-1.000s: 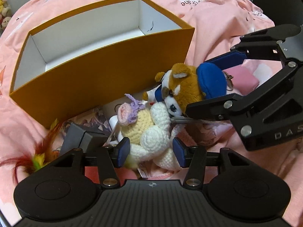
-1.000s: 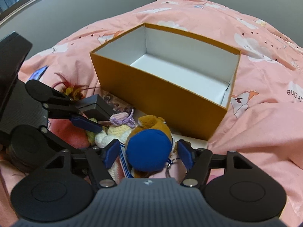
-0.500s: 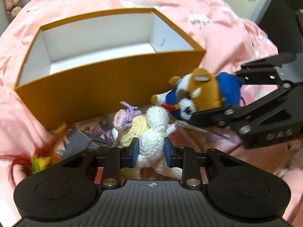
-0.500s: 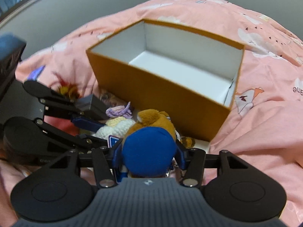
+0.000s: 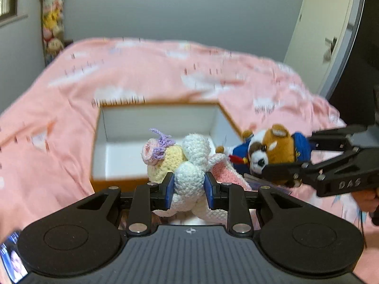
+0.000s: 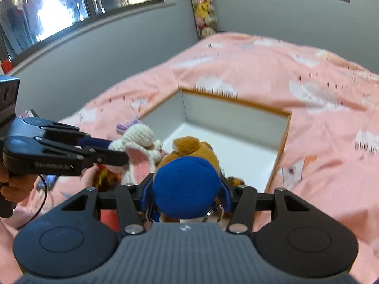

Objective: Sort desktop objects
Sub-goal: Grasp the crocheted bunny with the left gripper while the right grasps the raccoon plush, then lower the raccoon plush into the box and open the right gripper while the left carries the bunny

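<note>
Nearest in the left wrist view, the left gripper (image 5: 188,187), matte black with ribbed grey housing, blue-padded jaws clenched on the white limb of a crocheted doll (image 5: 180,163): knobbly yarn in cream, pale yellow and white, a lilac bow beside a pink rosette, a pink-lined flap trailing to the right. Doll carried in the air, at the near rim of the box. Just beside it on the right, a plush red panda (image 5: 272,152), fuzzy rust-brown with white face patches and a blue jacket, pinched in the jaws of the right gripper (image 5: 287,165). From the right wrist view, the same right gripper (image 6: 184,194) closed on the panda's (image 6: 189,156) rounded blue felt back, a metal key ring dangling below; left gripper (image 6: 118,150) reaching in from the left, a hand (image 6: 9,184) wrapped around its grip. Red and yellow feathers (image 6: 103,179) low down, half hidden behind the toys. Further back, an open rectangular cardboard box (image 5: 118,182), mustard-orange outside, smooth white inside. Beneath and around everything, a bed under a rumpled pink quilt (image 5: 130,71) with white cloud prints, blurred. Beyond, grey walls, a window (image 6: 71,7), a hanging column of small plush toys (image 5: 52,23) in the corner, and a white door (image 5: 331,30) at right.
</note>
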The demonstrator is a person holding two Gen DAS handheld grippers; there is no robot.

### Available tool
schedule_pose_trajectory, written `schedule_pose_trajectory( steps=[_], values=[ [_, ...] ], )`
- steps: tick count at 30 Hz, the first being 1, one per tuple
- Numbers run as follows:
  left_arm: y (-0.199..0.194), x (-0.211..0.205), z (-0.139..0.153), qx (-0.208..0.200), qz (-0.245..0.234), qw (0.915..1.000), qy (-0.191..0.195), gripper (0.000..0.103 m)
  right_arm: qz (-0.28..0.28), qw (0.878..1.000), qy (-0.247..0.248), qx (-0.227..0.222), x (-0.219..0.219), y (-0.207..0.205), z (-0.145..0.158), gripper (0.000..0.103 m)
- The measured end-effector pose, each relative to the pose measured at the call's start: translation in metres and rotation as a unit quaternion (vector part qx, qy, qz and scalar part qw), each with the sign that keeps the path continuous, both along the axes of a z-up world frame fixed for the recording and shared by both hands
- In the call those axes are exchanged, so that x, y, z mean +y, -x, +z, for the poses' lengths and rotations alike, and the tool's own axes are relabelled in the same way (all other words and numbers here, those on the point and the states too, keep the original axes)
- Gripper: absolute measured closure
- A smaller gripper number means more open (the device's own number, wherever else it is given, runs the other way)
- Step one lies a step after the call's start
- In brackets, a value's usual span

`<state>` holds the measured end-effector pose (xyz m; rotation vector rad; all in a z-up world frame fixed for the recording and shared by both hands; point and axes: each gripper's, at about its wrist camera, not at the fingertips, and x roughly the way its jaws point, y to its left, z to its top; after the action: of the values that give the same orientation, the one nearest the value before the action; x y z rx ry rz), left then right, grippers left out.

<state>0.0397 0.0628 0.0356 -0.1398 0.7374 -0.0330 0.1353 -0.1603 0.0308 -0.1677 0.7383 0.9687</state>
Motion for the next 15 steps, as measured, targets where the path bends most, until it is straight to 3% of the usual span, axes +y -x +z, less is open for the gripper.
schedule_pose_trajectory(
  steps=[3, 6, 11, 15],
  values=[
    [-0.011, 0.004, 0.017, -0.024, 0.023, 0.9994, -0.01, 0.072, -0.008, 1.0, -0.005, -0.028, 0.006, -0.005, 0.01, 0.046],
    [-0.03, 0.013, 0.019, -0.034, 0.043, 0.9985, 0.003, 0.072, -0.017, 0.999, -0.014, -0.025, 0.013, -0.021, 0.012, 0.046],
    [-0.07, 0.035, -0.001, -0.004, 0.073, 0.9969, 0.029, 0.072, -0.024, 1.0, -0.01, 0.013, 0.035, -0.055, -0.002, 0.046],
    [-0.099, 0.05, -0.025, 0.027, 0.098, 0.9942, 0.036, 0.072, -0.024, 0.999, 0.021, 0.04, 0.056, -0.086, -0.023, 0.046]
  ],
)
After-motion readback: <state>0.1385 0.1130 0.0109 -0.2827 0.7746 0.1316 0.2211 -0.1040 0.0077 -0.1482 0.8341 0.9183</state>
